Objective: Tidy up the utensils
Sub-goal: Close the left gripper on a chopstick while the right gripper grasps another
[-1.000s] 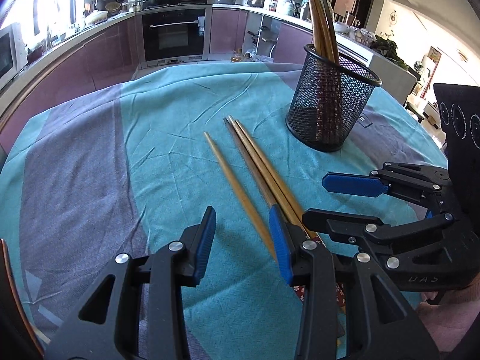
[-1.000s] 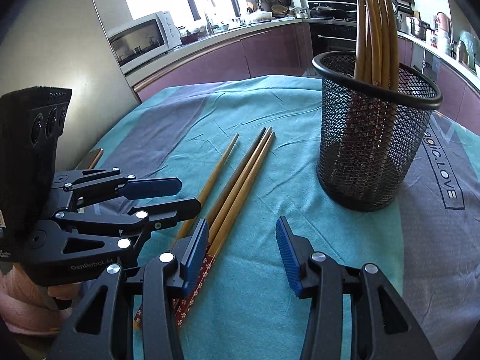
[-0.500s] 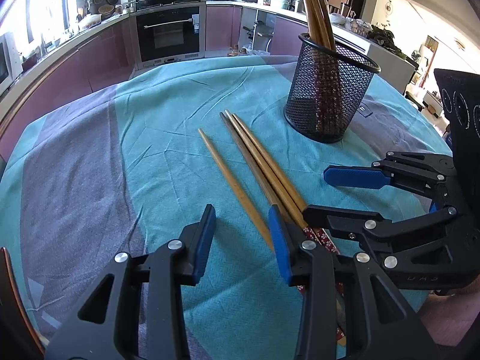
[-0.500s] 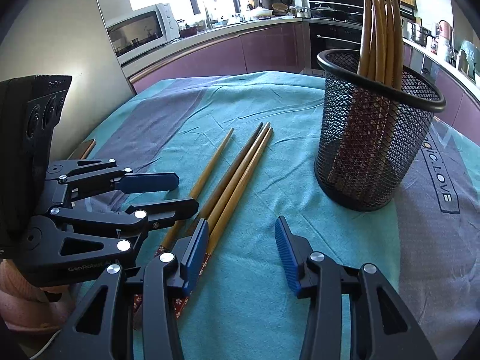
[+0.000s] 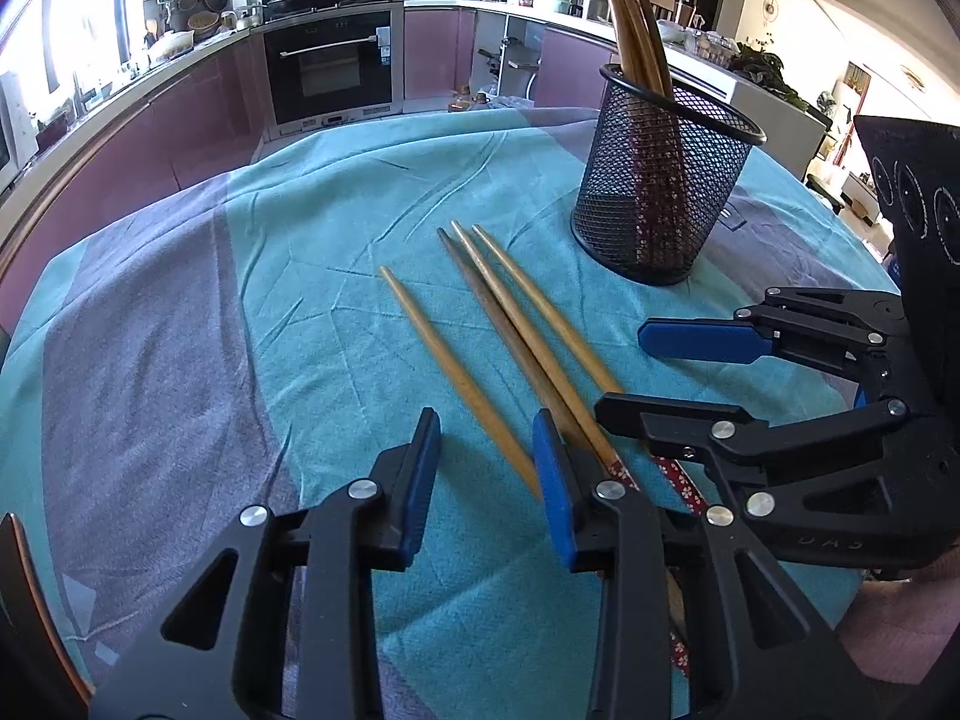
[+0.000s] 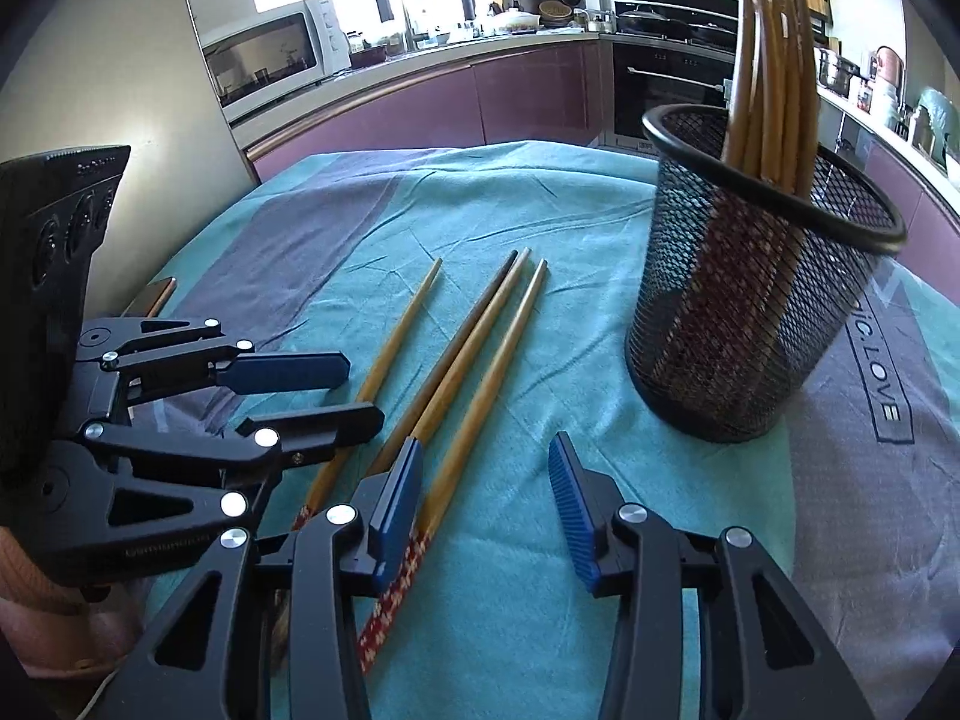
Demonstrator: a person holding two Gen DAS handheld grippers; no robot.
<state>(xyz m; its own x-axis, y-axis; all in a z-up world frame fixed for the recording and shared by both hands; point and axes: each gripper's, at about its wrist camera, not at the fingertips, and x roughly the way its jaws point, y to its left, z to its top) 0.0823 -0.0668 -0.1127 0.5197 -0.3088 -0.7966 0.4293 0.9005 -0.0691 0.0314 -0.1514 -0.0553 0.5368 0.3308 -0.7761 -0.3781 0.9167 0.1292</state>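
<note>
On the teal tablecloth (image 5: 336, 276) four chopsticks (image 5: 510, 324) lie loose while left gripper (image 5: 486, 468) and right gripper (image 6: 480, 498), both empty, are closing

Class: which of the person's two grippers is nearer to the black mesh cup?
Right. The right gripper hovers just short of the black mesh cup; the left gripper sits farther off, across the loose chopsticks.

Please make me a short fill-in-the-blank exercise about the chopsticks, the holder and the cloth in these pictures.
1. ____ chopsticks lie loose on the tablecloth.
2. The black mesh holder stands ____ on the cloth.
3. The loose chopsticks have a patterned end coloured ____.
4. More chopsticks stand inside the ____.

Missing words: four; upright; red; holder
</note>
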